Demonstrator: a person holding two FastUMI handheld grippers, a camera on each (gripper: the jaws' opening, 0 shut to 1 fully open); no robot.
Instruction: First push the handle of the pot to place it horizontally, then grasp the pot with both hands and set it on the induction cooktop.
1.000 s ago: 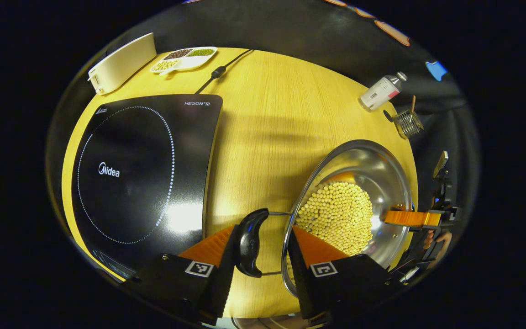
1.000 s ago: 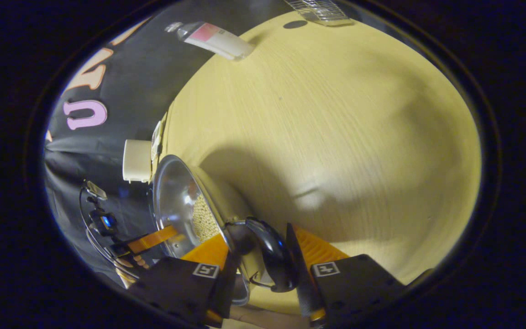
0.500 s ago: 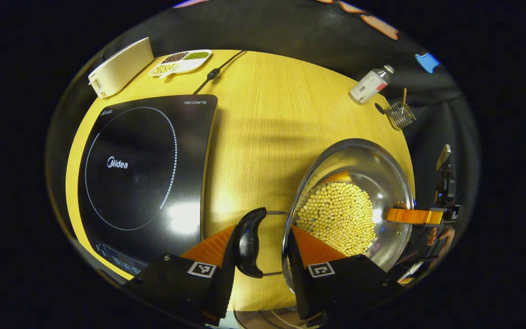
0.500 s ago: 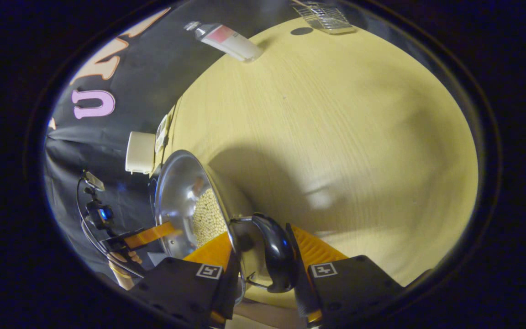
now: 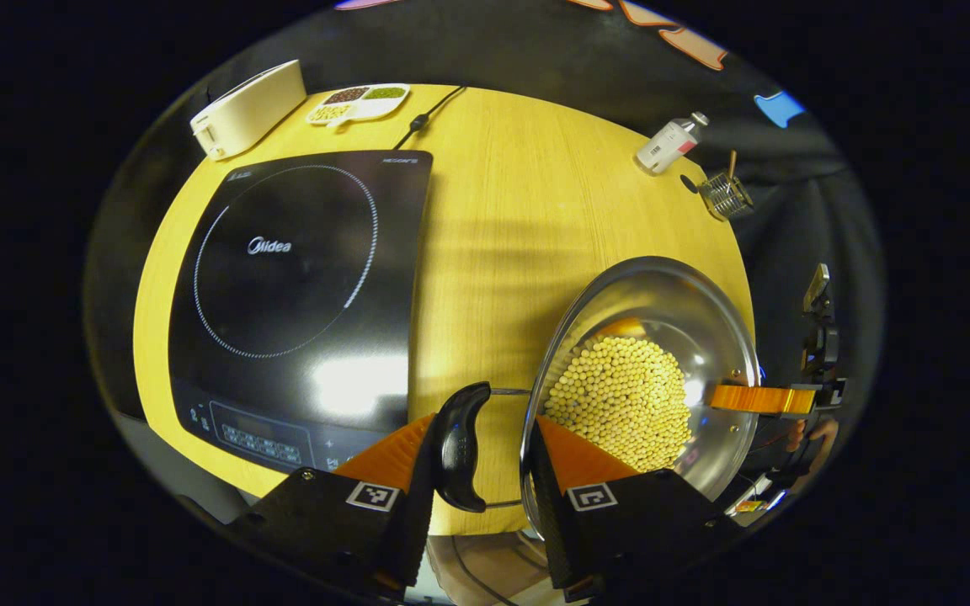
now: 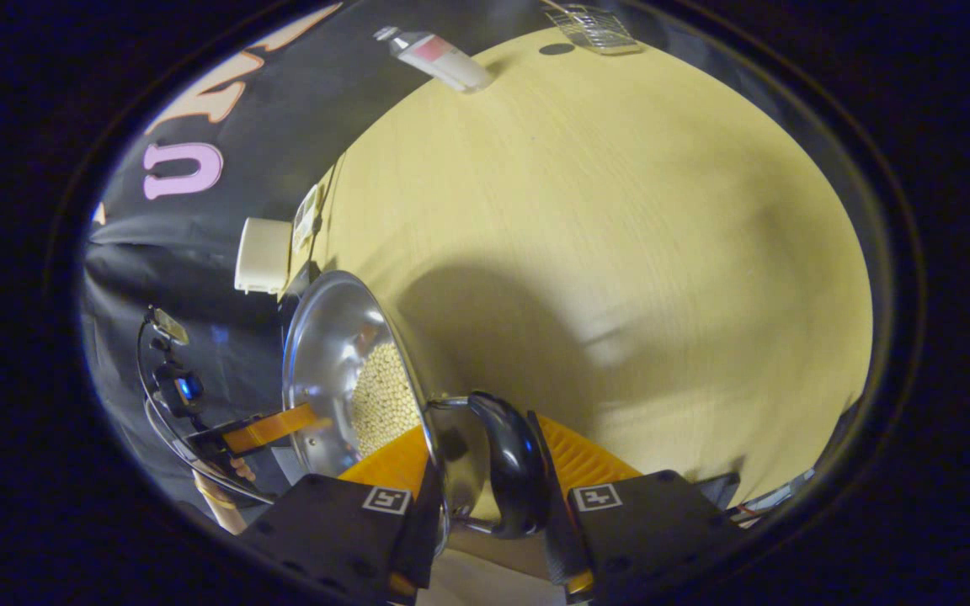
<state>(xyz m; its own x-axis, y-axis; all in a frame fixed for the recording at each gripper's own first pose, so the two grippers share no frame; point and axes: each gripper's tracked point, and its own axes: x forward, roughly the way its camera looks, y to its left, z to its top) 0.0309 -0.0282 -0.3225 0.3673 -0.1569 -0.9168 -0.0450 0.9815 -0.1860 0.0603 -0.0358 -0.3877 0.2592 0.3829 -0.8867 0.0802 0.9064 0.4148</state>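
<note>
My left gripper (image 5: pixel 478 459) pinched one side of the pot (image 5: pixel 645 379): one finger sat outside its black handle (image 5: pixel 460 446), the other inside the steel rim, against the beans (image 5: pixel 620 400). My right gripper (image 6: pixel 485 497) clamped the opposite handle (image 6: pixel 512 475) the same way, one finger in the bowl, one beyond the black grip. The pot hung between my two sets of jaws, seemingly clear of the table (image 5: pixel 502 252); I could not tell by how much.

The cooktop (image 5: pixel 300 286) lay ahead of my left jaws and off to their left, well apart from the pot.

I judged the load heavy for its size, with that heap of beans free to roll. The steel looked stiff but slick, and the wire-mounted handles might swivel. So the handles were the right hold, gripped evenly and kept level, or the beans would slide and tip the pot.
</note>
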